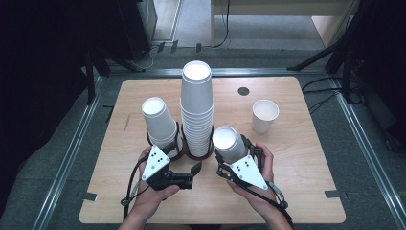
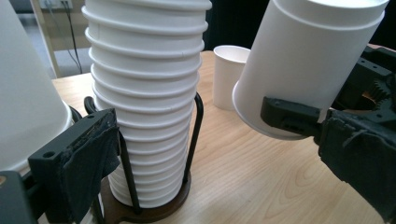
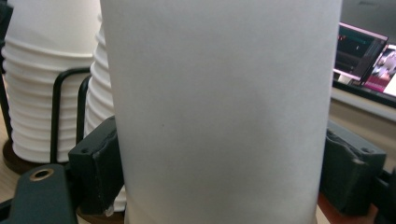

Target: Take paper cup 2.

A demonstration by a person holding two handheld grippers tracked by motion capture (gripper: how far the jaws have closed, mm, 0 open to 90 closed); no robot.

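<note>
My right tongs (image 1: 229,154) clamp 1 inverted cup (image 1: 229,143) beside the tall stack (image 1: 197,108), keeping it clear; my left tongs (image 1: 195,168) stand apart, empty.

The high view looks down and forward over the desk (image 1: 297,158). Both gripper views sit low and close, sharing the tall cup stack (image 2: 144,98).

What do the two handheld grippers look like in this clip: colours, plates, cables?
Both are black, two-jawed tools. The left gripper and right gripper each carry a pale grey three-cornered plate with small dark dots on top. A black cable trails from each. The jaw pads look worn and ragged. Forearms appear bare.
</note>
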